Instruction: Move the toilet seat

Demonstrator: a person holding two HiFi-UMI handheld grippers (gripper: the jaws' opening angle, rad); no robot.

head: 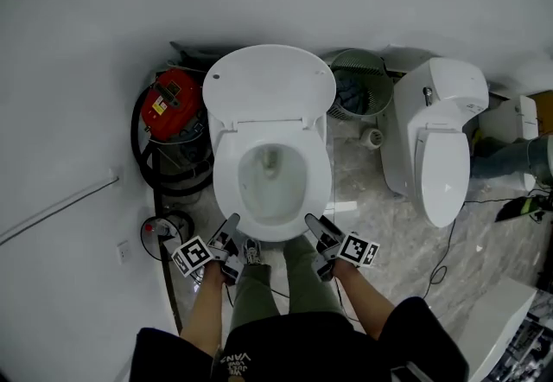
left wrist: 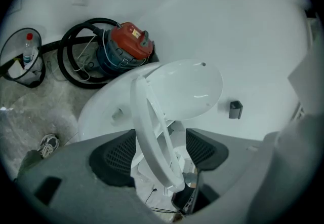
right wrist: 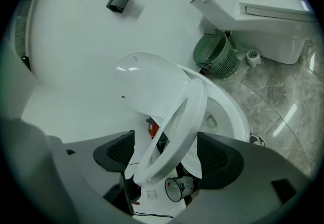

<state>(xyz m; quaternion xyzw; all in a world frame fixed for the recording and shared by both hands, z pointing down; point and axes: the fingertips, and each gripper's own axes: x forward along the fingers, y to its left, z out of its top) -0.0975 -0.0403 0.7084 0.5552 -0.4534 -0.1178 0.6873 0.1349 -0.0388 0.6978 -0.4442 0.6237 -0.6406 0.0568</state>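
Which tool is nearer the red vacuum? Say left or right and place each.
Left. The left tool is at the front corner of the toilet bowl on the side of the red vacuum; the right tool is at the opposite front corner, farther off.

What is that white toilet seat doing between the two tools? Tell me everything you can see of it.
The toilet seat is a glossy white oval ring, plastic by its look. It is tilted up off the bowl, joined at the back below the raised lid. Its front end runs between the jaws of the left gripper and the right gripper. Both pairs of jaws stand apart, and the seat seems to lie against one pad of each, with a gap to the other.
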